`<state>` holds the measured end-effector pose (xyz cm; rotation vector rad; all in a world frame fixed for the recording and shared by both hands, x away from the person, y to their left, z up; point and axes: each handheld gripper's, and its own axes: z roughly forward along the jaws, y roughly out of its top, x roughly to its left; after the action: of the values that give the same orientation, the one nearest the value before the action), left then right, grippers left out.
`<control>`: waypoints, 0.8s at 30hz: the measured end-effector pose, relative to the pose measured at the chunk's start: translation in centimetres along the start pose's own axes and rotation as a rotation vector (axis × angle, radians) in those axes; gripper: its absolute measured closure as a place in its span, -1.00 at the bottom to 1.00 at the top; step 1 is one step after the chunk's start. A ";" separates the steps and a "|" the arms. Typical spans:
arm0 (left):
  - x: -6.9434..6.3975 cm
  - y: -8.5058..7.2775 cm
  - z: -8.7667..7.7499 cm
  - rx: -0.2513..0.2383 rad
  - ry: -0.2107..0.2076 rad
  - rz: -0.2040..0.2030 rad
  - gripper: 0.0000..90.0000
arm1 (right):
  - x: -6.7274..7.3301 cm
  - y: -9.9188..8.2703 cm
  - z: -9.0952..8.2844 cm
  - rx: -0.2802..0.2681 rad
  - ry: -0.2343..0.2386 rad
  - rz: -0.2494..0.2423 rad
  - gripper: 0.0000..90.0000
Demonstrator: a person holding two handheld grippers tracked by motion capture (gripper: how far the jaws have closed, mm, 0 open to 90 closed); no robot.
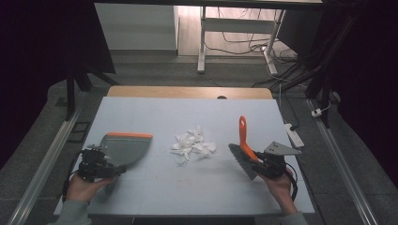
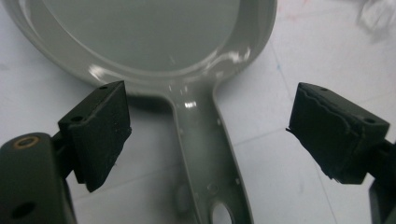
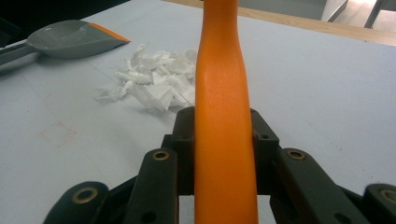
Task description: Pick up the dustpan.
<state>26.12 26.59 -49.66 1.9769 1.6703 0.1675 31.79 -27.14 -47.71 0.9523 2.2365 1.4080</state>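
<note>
Sweep-up setup on the table (image 1: 141, 197): paper scraps (image 1: 193, 144) sit in a loose heap mid-table, between the two tools, so they can be pushed left into the pan.

Left gripper (image 1: 96, 165), near-left: jaws stand wide apart, nothing pressed between them. In the left gripper view the pads (image 2: 100, 133) straddle the grey dustpan handle (image 2: 205, 154) with clear gaps on both sides, so it looks lined up for a grab, not gripping yet. The handle lies flat on the table and runs straight between the jaws, hang hole at the near end. Probably the reason for coming in from the near side: it leaves the pan mouth free.

Dustpan (image 1: 126, 147) rests flat at the left, its orange lip (image 1: 130, 135) on the far edge, with the open side angled toward the scraps and just apart from them. Good spot for catching.

Right gripper (image 1: 268, 168), near-right: clamped tight on the orange brush (image 1: 243, 136) handle; in the right gripper view the handle (image 3: 223, 140) runs up between the closed jaws. The brush is held low on the handle, near the head, likely for control. The dark bristles (image 1: 241, 159) point left toward the heap, well short of it, handle tilting up and away.

My read: brush ready, pan not yet secured; sweeping should wait on the left grip, otherwise the pan could slide.
</note>
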 end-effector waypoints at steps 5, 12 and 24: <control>0.2 -0.1 0.6 0.015 0.021 -0.014 -0.69 | 0.1 -0.1 0.1 0.012 -0.002 -0.009 0.56; 0.7 -0.4 1.4 0.038 0.034 -0.039 -0.64 | -0.1 -0.1 0.1 0.009 -0.007 -0.005 0.56; 0.7 -0.3 2.2 0.048 0.027 -0.069 -0.40 | 0.1 -0.2 0.2 0.021 -0.009 -0.010 0.56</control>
<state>26.95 26.57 -51.83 1.9567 1.7721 0.1303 31.81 -26.97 -47.97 0.9513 2.2503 1.3760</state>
